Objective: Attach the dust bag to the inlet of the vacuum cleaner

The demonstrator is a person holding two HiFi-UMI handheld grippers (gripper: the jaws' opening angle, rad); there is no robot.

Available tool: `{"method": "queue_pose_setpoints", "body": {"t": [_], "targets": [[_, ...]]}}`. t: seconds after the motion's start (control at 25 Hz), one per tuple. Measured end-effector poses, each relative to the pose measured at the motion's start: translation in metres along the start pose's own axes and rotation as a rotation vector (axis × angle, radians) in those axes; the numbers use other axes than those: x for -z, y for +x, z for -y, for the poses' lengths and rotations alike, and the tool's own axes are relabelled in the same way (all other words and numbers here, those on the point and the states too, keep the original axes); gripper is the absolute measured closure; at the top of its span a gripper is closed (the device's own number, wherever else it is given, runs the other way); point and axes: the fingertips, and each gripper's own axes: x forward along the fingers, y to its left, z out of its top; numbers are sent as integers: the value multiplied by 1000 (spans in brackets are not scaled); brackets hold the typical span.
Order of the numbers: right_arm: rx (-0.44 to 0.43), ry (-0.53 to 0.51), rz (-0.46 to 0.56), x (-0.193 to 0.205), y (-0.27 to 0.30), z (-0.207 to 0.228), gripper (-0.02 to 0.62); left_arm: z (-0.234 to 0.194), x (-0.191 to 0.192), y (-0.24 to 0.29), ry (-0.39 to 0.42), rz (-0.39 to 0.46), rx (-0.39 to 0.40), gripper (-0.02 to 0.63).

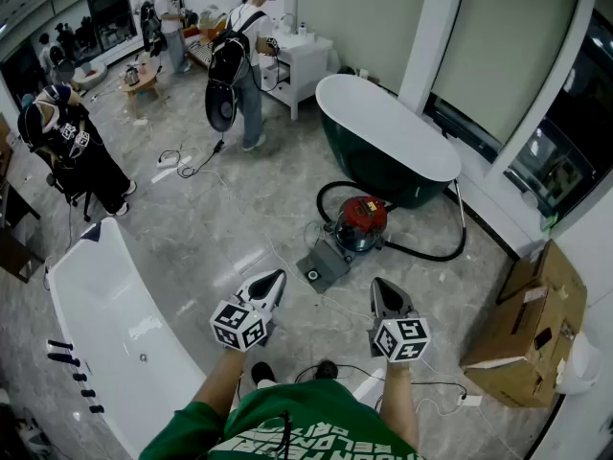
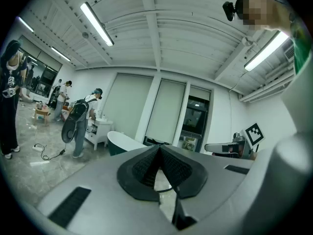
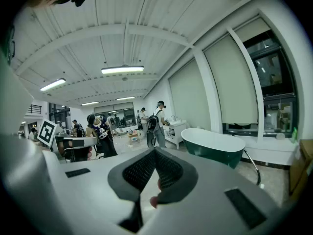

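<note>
Ahead, round red vacuum cleaner (image 1: 362,220).

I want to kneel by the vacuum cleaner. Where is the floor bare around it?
Bare floor lies left of the vacuum cleaner, between the white bathtub and the dust bag. Another patch lies right, between the hose and the cardboard box. Crowded: behind, against the green bathtub.

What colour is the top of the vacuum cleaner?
The vacuum cleaner has a red top, clearest in the head view.
</note>
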Motion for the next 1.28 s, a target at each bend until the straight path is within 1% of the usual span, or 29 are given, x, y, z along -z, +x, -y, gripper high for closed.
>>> {"method": "queue_pose_setpoints", "body": {"t": [0.2, 0.36, 0.68, 0.84, 1.04, 1.2, 1.28], "targets": [[11, -16, 9, -5, -6, 12, 588, 10, 1, 13, 17, -5, 15, 602], [21, -18, 9, -8, -5, 14, 588, 8, 0, 18, 20, -11, 22, 602], [31, 0, 29, -11, -8, 25, 588, 12, 3, 25, 37, -29, 21, 603], [26, 4, 32, -11, -6, 32, 588, 16, 2, 31, 60, -30, 23, 602], [20, 10, 39, -13, -13, 51, 588, 31, 6, 46, 73, -39, 10, 602], [22, 24, 49, -10, -20, 76, 588, 51, 13, 62, 78, -47, 31, 601], [23, 37, 55, -10, -23, 89, 588, 58, 16, 69, 86, -54, 28, 602]]}}
